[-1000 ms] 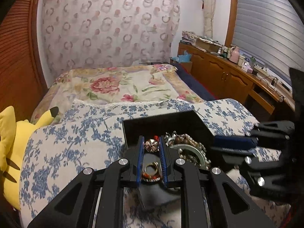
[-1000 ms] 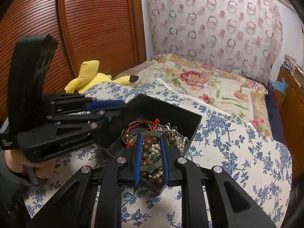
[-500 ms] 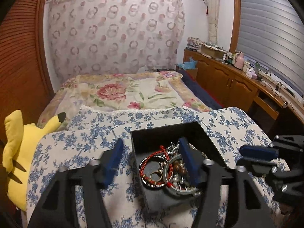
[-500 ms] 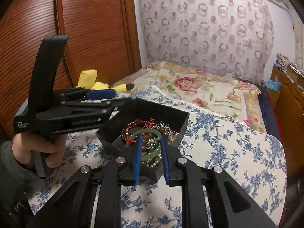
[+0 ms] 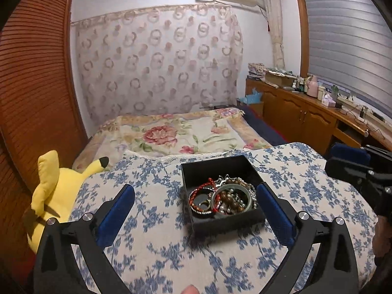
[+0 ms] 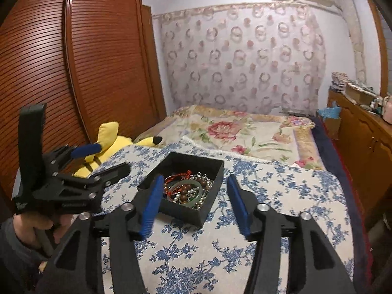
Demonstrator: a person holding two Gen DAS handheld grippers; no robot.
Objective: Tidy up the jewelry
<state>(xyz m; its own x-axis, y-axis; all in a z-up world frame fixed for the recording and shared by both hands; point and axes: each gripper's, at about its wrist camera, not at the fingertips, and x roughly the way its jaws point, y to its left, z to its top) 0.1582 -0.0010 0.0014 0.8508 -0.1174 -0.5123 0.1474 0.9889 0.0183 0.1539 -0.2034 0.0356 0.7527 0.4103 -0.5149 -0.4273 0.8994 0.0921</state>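
Observation:
A black open box [image 5: 242,220] sits on the blue-flowered cloth, also in the right wrist view [image 6: 216,169]. It holds a heap of jewelry [image 5: 223,197]: a red cord bracelet, a green bangle [image 6: 187,191], brown and pearl beads, rings. My left gripper [image 5: 194,198] is open wide and empty, pulled back above the box's near side. My right gripper [image 6: 193,191] is open and empty, held back from the box. Each gripper shows at the edge of the other's view.
The blue-flowered cloth [image 5: 171,252] covers a raised surface at the bed's foot. A yellow plush toy [image 5: 56,186] lies at the left by the wooden wardrobe [image 6: 73,73]. A floral bedspread [image 5: 176,134] lies beyond. A wooden cabinet [image 5: 306,115] with clutter runs along the right.
Both grippers have opened and drawn back and up from the box. The left opened first and let a ring drop into the box; the right opened last.

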